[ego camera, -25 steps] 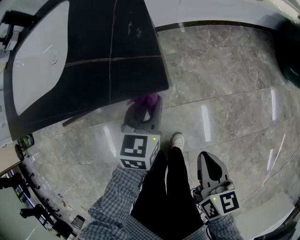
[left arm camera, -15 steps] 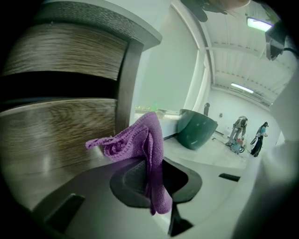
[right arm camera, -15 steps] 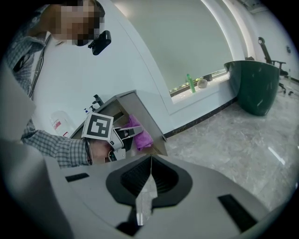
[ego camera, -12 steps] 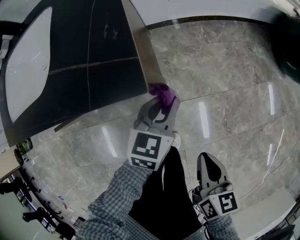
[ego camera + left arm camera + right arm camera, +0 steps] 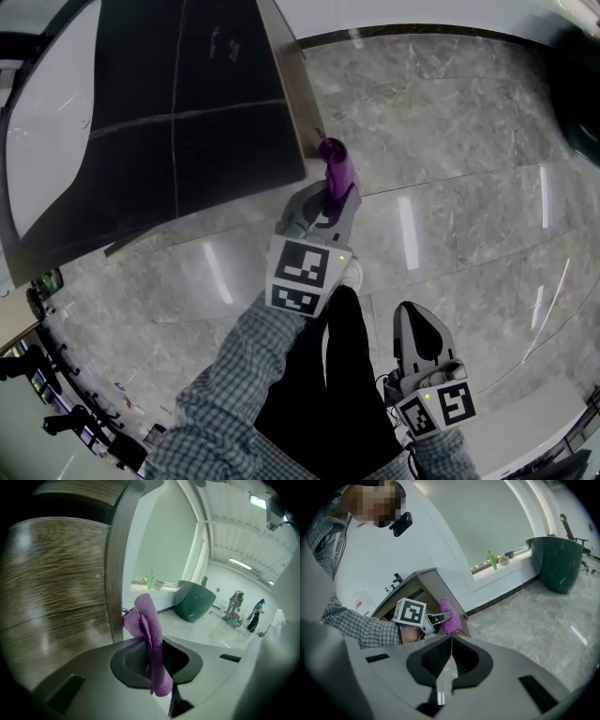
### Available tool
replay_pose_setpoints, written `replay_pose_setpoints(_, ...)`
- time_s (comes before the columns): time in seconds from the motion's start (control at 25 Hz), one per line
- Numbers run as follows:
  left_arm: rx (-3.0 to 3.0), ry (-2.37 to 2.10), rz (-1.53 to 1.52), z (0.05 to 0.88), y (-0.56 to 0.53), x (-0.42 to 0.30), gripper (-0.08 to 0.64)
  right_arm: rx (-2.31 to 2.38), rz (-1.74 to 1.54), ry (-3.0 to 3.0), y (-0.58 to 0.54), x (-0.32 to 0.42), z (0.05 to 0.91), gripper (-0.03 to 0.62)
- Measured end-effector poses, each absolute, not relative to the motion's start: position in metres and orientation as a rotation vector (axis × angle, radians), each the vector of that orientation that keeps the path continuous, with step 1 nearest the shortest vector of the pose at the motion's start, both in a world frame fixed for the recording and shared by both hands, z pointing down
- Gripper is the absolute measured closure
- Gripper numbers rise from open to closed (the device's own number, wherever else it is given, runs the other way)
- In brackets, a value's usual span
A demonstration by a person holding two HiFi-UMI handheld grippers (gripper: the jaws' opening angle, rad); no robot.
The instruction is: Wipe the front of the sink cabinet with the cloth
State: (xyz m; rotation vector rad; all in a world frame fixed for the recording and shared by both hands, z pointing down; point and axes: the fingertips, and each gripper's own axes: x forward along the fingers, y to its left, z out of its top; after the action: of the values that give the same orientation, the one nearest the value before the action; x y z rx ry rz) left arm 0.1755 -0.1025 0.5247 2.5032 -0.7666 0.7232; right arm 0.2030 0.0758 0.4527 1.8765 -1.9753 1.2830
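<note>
The left gripper point(image 5: 328, 208) is clamping the cloth point(image 5: 335, 167) between its jaws. In the left gripper view the jaws are pinching tight on the purple fabric, which is running up through the throat and bunching in a folded wad beyond the tips. The cloth's long axis is lying along the jaws and pointing away from the person, toward the far side of the scene.

The cabinet point(image 5: 286, 84) is sitting to the left of the cloth. Its wood-grain face is filling the left half of the left gripper view, and its upright corner edge is standing just beside the wad (whether the two are touching I cannot tell). So the cloth is sitting at the right end of the panel, and most of the wood is lying leftward of it. The dark top with the white sink point(image 5: 47, 122) is spreading out to the left in the head view.

I judge the wiping to be under way at the panel's right edge. The next pass is likely calling for a sweep to the left, with the wad pressing flat on the face.

The right gripper point(image 5: 451, 641) is hanging low by the person's leg, well apart from the cabinet, jaws together and gripping nothing. The left one is clearly the nearer.
</note>
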Motion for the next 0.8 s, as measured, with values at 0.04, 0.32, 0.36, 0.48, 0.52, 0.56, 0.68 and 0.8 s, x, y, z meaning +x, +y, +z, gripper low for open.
replay_pose_setpoints(0.04,2.496,-0.791,0.728,0.527,-0.106,0.169,0.506,1.872,1.283,-1.974,0.075,0.202,0.454,0.574)
replay_pose_setpoints(0.32,2.444,-0.929,0.746,0.533,-0.124,0.121,0.506,1.788,1.271,-2.015,0.067,0.185,0.455,0.574)
replay_pose_setpoints(0.36,2.439,-0.941,0.746,0.533,-0.126,0.116,0.506,1.772,1.265,-2.027,0.065,0.181,0.454,0.574)
replay_pose_setpoints(0.48,2.411,-0.978,0.727,0.532,-0.131,0.096,0.506,1.735,1.259,-2.052,0.058,0.167,0.454,0.574)
replay_pose_setpoints(0.52,2.399,-0.994,0.715,0.532,-0.132,0.089,0.506,1.725,1.257,-2.059,0.056,0.162,0.454,0.574)
replay_pose_setpoints(0.56,2.386,-1.012,0.706,0.532,-0.134,0.082,0.506,1.714,1.255,-2.066,0.054,0.158,0.454,0.574)
replay_pose_setpoints(0.68,2.356,-1.064,0.696,0.532,-0.139,0.058,0.506,1.675,1.245,-2.087,0.049,0.146,0.454,0.574)
replay_pose_setpoints(0.8,2.338,-1.097,0.692,0.534,-0.141,0.037,0.506,1.639,1.237,-2.099,0.046,0.133,0.455,0.574)
